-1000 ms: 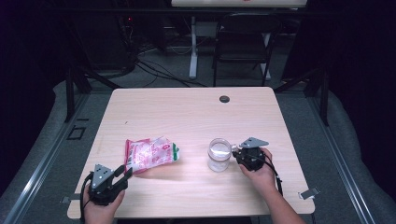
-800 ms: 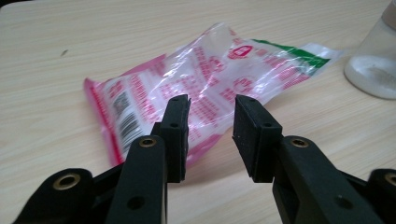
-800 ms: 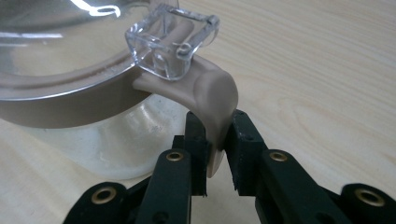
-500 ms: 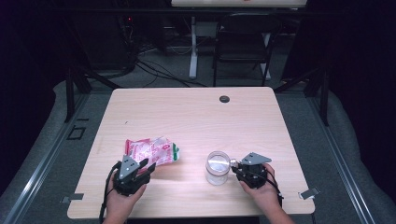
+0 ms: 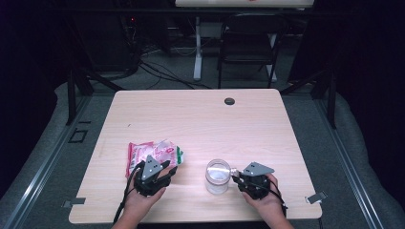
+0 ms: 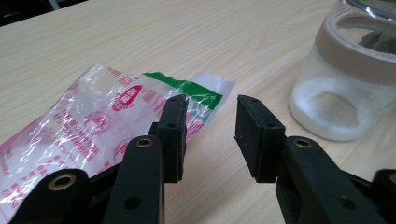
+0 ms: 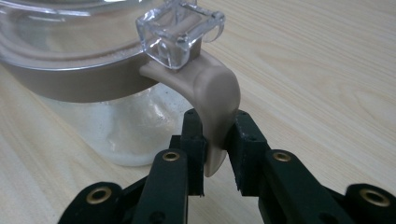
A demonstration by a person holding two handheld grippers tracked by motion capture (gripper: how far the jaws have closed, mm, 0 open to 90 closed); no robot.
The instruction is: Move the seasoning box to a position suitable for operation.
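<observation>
A clear glass jar point(image 5: 217, 177) with a beige-rimmed lid and some white grains inside stands near the table's front edge. My right gripper point(image 5: 235, 175) is on its right side, shut on the beige lid clasp point(image 7: 212, 93), which sits between the jaws of the right gripper point(image 7: 215, 119). A crinkled pink, white and green plastic bag point(image 5: 153, 155) lies flat to the left. My left gripper point(image 5: 168, 168) is at its near right corner, open. In the left gripper view the left gripper point(image 6: 211, 109) has one jaw over the bag point(image 6: 93, 126) and the jar point(image 6: 345, 93) farther right.
The light wooden table point(image 5: 200, 124) has a dark cable hole point(image 5: 229, 101) near its far edge. A black chair point(image 5: 248, 43) and cables stand on the floor behind it. Dark floor lies on both sides.
My left gripper has moved right, up to the bag's corner. My right gripper has pulled the jar toward the front edge and slightly left.
</observation>
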